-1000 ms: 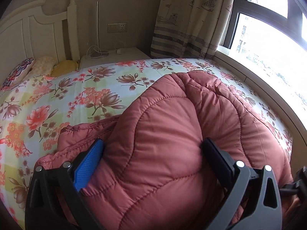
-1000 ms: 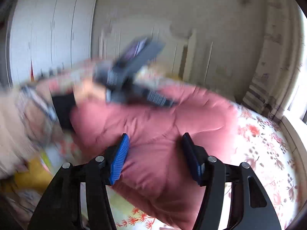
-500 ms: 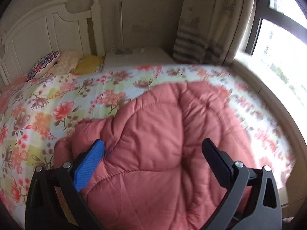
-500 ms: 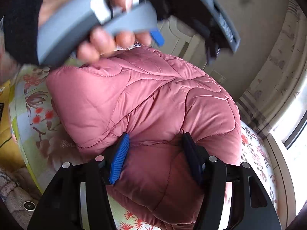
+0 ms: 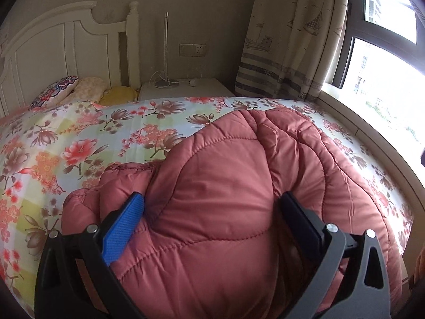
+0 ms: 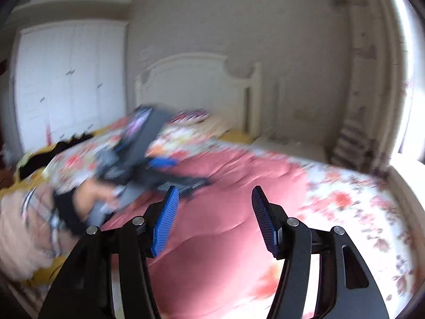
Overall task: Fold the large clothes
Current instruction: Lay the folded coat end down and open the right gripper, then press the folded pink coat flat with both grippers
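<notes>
A pink quilted puffer jacket [image 5: 233, 186] lies bunched in a mound on the floral bedsheet [image 5: 66, 143]. My left gripper [image 5: 212, 207] is open, its jaws wide apart and pressed against the mound's near side. In the blurred right wrist view, my right gripper [image 6: 215, 199] is open and empty above the jacket [image 6: 233, 212]. The other hand-held gripper [image 6: 138, 154] shows there at the left, low over the jacket, gripped by a hand.
A white headboard [image 5: 53, 53] and pillows [image 5: 55, 93] stand at the bed's far end. A white nightstand [image 5: 183, 87] with a lamp pole and cables sits beside it. A curtain [image 5: 289, 40] and window sill [image 5: 372, 122] run along the right. White wardrobe doors [image 6: 69, 79] stand at the far left.
My right gripper has let go of the jacket and lifted away, its jaws wider. My left gripper swung about and is back low against the mound.
</notes>
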A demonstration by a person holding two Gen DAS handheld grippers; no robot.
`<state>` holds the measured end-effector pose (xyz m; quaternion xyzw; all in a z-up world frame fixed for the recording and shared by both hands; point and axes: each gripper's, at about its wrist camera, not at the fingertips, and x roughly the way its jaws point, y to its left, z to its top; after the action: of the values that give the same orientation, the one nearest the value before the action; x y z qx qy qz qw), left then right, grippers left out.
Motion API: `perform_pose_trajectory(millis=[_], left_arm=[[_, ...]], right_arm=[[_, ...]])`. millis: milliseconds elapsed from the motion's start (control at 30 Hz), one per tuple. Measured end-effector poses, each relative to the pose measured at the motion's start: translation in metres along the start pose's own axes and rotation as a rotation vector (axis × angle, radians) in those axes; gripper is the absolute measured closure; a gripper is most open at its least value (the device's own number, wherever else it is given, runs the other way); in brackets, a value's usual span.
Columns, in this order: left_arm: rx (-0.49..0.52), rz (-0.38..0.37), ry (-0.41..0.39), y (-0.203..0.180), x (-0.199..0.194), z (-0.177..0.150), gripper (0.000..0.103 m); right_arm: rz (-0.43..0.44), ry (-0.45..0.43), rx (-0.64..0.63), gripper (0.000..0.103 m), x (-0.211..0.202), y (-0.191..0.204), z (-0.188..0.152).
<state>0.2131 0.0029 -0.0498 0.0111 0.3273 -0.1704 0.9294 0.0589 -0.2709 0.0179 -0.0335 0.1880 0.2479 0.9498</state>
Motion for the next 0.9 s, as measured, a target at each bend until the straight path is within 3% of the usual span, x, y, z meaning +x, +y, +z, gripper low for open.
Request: perform_pose_trajectory(millis=[167,333,367,467,533,600,733,800,900], left_arm=[[-0.002,0.004,-0.013,0.0,-0.002,-0.001,0.002],[-0.003,0.002,-0.011,0.001,-0.002,-0.001,0.002],[-0.003,0.002,-0.009,0.001,-0.002,-0.001,0.002],[-0.015,0.026,-0.001,0.003,0.0,-0.001,0.002],[-0.02,0.022,0.001,0.004,0.001,-0.001,0.002],[-0.012,0.027,0.003,0.003,0.001,-0.001,0.002],[-0.006,0.035,0.0,0.001,0.001,-0.001,0.002],[-0.006,0.037,-0.006,0.001,0.0,-0.002,0.002],[-0.008,0.04,-0.01,0.002,0.0,-0.003,0.002]], right_arm=[[-0.088,0.071,0.129,0.045,0.066,-0.061,0.046],[-0.14,0.217,0.165,0.045,0.154,-0.079,0.066],[-0.128,0.273,0.157,0.045,0.173,-0.08,0.061],[-0.093,0.573,0.086,0.037,0.247,-0.078,0.011],[-0.028,0.563,0.209,0.032,0.253,-0.093,0.0],[-0.027,0.57,0.256,0.027,0.253,-0.102,-0.003],[-0.087,0.56,0.218,0.016,0.249,-0.098,0.0],[-0.148,0.56,0.15,0.017,0.246,-0.092,0.01],[-0.248,0.475,0.027,0.017,0.226,-0.075,0.042]])
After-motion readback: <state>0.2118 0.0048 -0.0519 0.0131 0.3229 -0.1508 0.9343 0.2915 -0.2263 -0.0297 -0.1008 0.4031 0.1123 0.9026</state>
